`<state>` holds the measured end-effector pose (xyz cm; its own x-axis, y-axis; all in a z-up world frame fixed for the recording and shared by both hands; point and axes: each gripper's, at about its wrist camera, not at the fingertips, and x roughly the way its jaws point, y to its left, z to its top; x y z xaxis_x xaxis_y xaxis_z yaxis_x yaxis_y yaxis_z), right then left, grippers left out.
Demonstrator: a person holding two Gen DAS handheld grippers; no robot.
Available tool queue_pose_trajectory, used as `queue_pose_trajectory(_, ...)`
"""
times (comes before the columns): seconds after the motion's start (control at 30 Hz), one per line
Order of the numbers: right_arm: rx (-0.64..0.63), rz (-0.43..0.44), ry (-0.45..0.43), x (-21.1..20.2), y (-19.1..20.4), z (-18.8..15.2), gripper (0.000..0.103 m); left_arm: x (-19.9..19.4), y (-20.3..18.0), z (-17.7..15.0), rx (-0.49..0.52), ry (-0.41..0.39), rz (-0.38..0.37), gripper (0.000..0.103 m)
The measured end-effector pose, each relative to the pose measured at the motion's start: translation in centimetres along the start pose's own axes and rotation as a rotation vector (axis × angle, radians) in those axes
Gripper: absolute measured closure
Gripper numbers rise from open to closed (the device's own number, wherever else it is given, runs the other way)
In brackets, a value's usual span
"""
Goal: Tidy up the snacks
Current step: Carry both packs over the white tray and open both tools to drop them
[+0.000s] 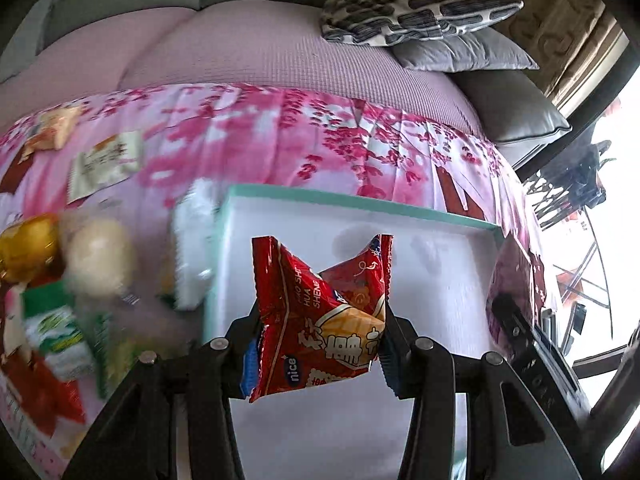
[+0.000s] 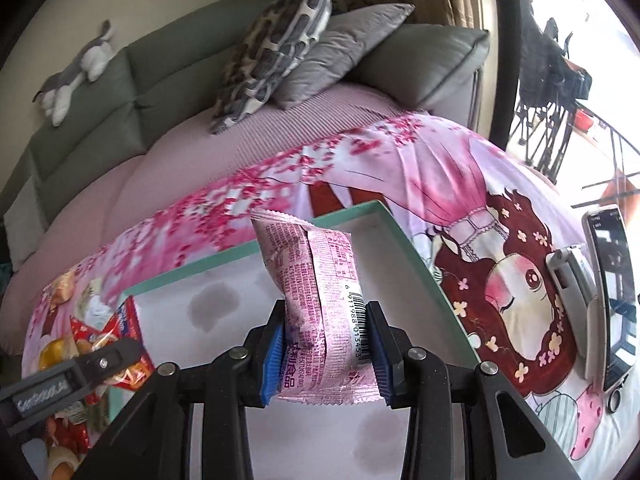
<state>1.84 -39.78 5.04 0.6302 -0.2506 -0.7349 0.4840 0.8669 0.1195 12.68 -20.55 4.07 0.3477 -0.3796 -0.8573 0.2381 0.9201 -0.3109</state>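
Nearest of all are the two packets themselves. The left hand-held gripper (image 1: 322, 332) is clamped on a red snack packet (image 1: 320, 316), its blue pads pressing the crinkled foil from both sides, and the right hand-held gripper (image 2: 326, 344) grips a pink snack packet (image 2: 320, 300) the same way, barcode side showing. Both packets hang above the white floor of a shallow teal-rimmed box (image 1: 360, 204) that lies on the floral sheet (image 1: 280, 128) covering the bed. The box looks bare inside apart from a few faint marks.

To the left of the box, a loose heap of other snacks (image 1: 60, 280) waits on the sheet; it is blurred, so I can only make out a gold wrapper, a pale round piece and some green-and-white packets. On the far right a phone (image 2: 612, 300) leans in its stand, and pillows (image 2: 280, 52) sit on the sofa beyond.

This seems to be the carry-and-place step, early in the job, with most of the snacks not yet in. Next, each packet should be lowered to the box floor, well apart from the other, before the jaws ease off.
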Motion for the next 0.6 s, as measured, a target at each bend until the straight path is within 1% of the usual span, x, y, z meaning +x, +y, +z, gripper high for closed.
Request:
queue_pose_trajectory(0.13, 0.005, -0.026, 0.023, 0.5, -0.6, 0.1, 0.061, 1.9, -0.7, 0.7, 0.008, 0.001, 0.035, 0.053)
queue_pose_trajectory(0.2, 0.014, -0.023, 0.034, 0.5, -0.9, 0.1, 0.059, 2.2, -0.6, 0.8, 0.001, 0.009, 0.034, 0.046)
queue_pose_trajectory(0.27, 0.029, -0.017, 0.049, 0.5, -1.2, 0.1, 0.046, 1.8, -0.4, 0.8, -0.009, 0.0, 0.025, 0.027)
queue_pose_trajectory(0.3, 0.032, -0.017, 0.058, 0.4, -1.3, 0.1, 0.036, 1.6, -0.4, 0.8, -0.011, -0.005, 0.027, 0.024)
queue_pose_trajectory(0.37, 0.035, -0.024, 0.064, 0.0, -1.1, 0.1, 0.033, 0.8, 0.1, 0.6, -0.015, -0.015, 0.037, 0.024)
queue_pose_trajectory(0.4, 0.028, -0.025, 0.066, -0.1, -1.0, 0.1, 0.029, 0.3, 0.5, 0.3, -0.025, -0.019, 0.044, 0.024)
queue_pose_trajectory(0.43, 0.015, -0.022, 0.068, -0.3, -0.8, 0.1, 0.022, -0.2, 0.9, 0.1, -0.035, -0.024, 0.052, 0.022)
queue_pose_trajectory(0.47, -0.003, -0.02, 0.075, -0.5, -0.4, 0.0, 0.02, -0.8, 1.5, -0.3, -0.048, -0.032, 0.061, 0.02)
queue_pose_trajectory(0.57, -0.031, 0.007, 0.074, -1.1, 0.6, -0.3, 0.019, -2.8, 3.6, -1.5, -0.076, -0.07, 0.115, 0.018)
queue_pose_trajectory(0.6, -0.039, 0.022, 0.075, -1.4, 1.0, -0.4, 0.015, -3.5, 4.4, -2.0, -0.084, -0.09, 0.143, 0.017)
